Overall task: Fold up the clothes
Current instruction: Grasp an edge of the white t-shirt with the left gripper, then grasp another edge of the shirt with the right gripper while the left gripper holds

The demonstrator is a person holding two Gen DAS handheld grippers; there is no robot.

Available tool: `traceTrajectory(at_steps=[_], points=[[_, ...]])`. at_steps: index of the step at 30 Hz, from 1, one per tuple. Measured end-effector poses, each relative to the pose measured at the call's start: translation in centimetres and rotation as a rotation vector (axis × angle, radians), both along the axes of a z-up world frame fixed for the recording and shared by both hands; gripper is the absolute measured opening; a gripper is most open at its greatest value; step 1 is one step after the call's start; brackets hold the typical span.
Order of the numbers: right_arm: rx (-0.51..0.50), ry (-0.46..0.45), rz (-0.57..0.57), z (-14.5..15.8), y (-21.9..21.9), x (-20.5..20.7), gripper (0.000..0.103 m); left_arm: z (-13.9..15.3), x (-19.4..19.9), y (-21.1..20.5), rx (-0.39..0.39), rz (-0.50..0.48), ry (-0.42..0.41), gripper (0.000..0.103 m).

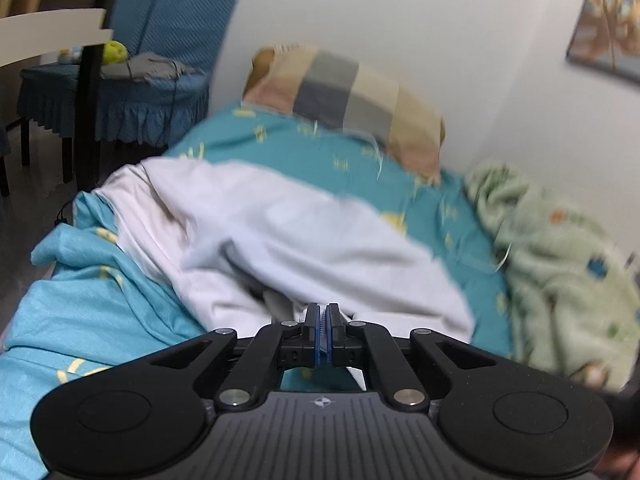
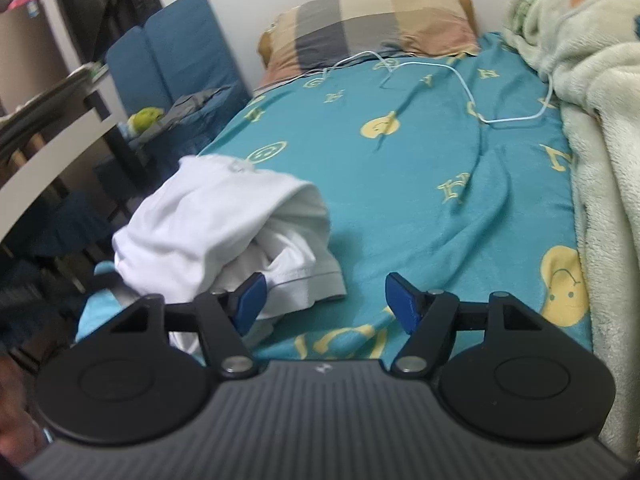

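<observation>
A crumpled white cotton garment (image 2: 224, 220) lies heaped near the left edge of the bed, on a teal bedsheet printed with yellow letters and smiley faces (image 2: 420, 184). The left claw (image 1: 324, 320) is pressed fully closed; the garment's cloth bunches right at its tips, but whether any is pinched between the pads cannot be told. The right claw (image 2: 324, 300) stands wide open above the sheet, its left blue pad beside the garment's hem, nothing between the jaws. A checked beige-and-grey pillow (image 2: 372, 24) sits at the bed's head, a pale green fleece blanket (image 2: 592, 92) along the right side, and a thin white cable (image 2: 468, 96) trails across the sheet.
</observation>
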State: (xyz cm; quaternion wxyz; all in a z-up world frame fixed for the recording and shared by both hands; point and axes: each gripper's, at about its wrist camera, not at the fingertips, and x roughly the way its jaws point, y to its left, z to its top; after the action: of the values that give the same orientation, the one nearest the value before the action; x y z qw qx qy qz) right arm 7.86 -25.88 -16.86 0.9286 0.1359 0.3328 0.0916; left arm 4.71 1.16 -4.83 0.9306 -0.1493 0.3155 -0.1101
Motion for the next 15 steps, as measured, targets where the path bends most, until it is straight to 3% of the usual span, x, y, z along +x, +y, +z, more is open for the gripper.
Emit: traceTrajectory(at_steps=[2, 5, 10, 15], points=[[-0.007, -0.002, 0.022, -0.1, 0.4, -0.4, 0.059, 1.0, -0.5, 0.9, -0.027, 0.019, -0.013, 0.000], [-0.017, 0.020, 0.056, -0.1, 0.9, -0.9, 0.059, 1.8, -0.9, 2.2, -0.050, 0.044, -0.006, 0.000], [-0.135, 0.073, 0.132, -1.4, 2.9, -0.7, 0.059, 1.6, -0.7, 2.1, -0.015, 0.034, 0.021, 0.000], [-0.143, -0.014, 0.084, -2.1, 3.4, 1.5, 0.057, 0.8, -0.4, 1.5, 0.041, 0.028, 0.056, 0.000]])
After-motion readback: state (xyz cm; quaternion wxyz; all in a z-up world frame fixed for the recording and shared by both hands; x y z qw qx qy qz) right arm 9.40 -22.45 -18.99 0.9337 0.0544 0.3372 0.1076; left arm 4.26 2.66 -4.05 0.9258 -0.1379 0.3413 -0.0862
